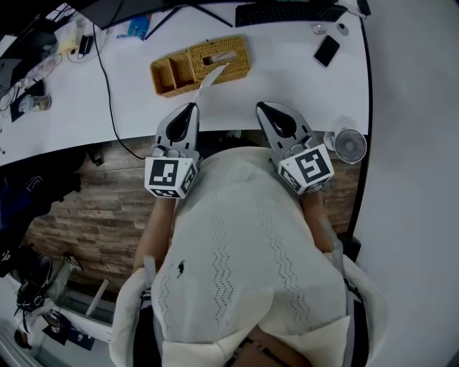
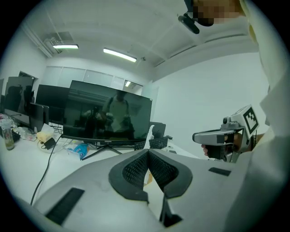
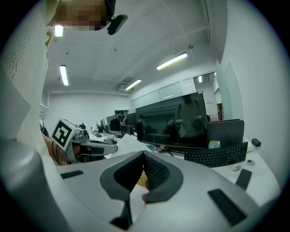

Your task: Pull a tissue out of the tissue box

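Woven, straw-coloured tissue box (image 1: 204, 63) sits on a white worktop (image 1: 287, 79), just beyond the two handheld tongs. A white tissue (image 1: 206, 86) runs in a narrow strip from the slot in the top of the box down to the tip of the left tongs (image 1: 192, 107). Those jaws are closed together on the tissue's end, and the left gripper view shows their ribbed pads meeting at the tip.

The right tongs (image 1: 261, 107) hover beside them over the near edge of the worktop, apart from the box. Their jaws also meet at the tip and grip nothing; the woven box shows through the gap beneath them.

Farther back on the worktop lie a black keyboard (image 1: 287, 12) and a dark phone (image 1: 327, 50). A black cable (image 1: 107, 86) trails across the left side. A small white fan (image 1: 350, 145) stands at the near right corner. A large dark monitor (image 2: 108, 118) stands behind the box.
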A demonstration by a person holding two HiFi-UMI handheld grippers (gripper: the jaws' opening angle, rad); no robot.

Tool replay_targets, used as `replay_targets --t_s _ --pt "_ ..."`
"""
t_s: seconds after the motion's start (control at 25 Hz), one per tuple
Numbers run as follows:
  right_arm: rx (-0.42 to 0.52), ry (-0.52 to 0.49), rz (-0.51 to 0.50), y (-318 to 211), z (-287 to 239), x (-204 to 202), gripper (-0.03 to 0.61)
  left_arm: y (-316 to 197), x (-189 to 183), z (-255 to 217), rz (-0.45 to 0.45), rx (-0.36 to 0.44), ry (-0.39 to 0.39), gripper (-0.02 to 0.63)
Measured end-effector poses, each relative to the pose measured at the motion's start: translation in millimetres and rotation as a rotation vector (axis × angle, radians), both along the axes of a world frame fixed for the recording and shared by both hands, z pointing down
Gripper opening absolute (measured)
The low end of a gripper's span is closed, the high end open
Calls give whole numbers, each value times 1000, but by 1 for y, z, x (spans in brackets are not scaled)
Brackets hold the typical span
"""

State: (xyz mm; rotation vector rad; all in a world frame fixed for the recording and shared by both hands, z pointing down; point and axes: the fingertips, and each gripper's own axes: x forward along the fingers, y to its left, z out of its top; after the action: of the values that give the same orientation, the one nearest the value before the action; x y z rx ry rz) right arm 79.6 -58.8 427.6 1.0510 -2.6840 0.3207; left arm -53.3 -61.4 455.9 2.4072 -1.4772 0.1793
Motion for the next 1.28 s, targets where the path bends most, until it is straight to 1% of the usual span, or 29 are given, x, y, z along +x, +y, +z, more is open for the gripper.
replay_targets --t_s 0.12,0.4,0.68,0.96,1.28 --pt "3 1 1 0 0 0 2 2 -1 -6 -2 20 10 12" --pt "13 -13 30 -2 -5 5 2 2 4 -16 14 54 0 12" --pt "51 -17 60 -9 -19 19 2 -6 2 -38 -6 94 38 12" --pt "109 -44 68 -15 -53 28 2 -12 1 -65 -14 150 68 12" --pt "173 -70 64 -21 -91 31 2 -21 -6 -91 -35 211 74 12"
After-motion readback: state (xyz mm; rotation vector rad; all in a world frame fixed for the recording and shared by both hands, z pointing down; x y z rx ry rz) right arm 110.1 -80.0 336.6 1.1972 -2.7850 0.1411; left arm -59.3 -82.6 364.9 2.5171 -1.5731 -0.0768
